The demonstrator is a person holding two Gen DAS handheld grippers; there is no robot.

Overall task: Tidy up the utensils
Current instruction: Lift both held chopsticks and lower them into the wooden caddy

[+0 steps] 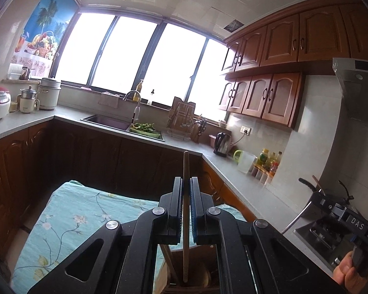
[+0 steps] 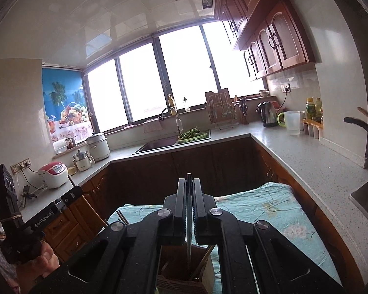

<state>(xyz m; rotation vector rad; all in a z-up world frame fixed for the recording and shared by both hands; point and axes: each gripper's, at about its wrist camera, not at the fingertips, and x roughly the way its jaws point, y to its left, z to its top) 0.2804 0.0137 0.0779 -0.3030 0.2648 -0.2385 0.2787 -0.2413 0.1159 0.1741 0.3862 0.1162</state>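
In the left wrist view my left gripper (image 1: 186,183) is shut on a thin wooden chopstick (image 1: 186,164). The stick stands upright, its top above the fingers and its lower end inside a brown cardboard box (image 1: 206,252) directly below. In the right wrist view my right gripper (image 2: 189,183) is shut on a slim dark utensil (image 2: 189,245). It is also upright and reaches down into the same cardboard box (image 2: 171,257). More wooden sticks (image 2: 203,259) lean inside the box. The box's base is hidden by the gripper bodies.
The box stands on a table covered with a teal floral cloth (image 1: 68,220). A grey L-shaped counter (image 2: 306,161) wraps around, with a sink (image 1: 105,120), kettle (image 2: 267,114), measuring jug (image 2: 292,122) and rice cooker (image 2: 54,174). A hand (image 1: 348,274) shows at the right edge.
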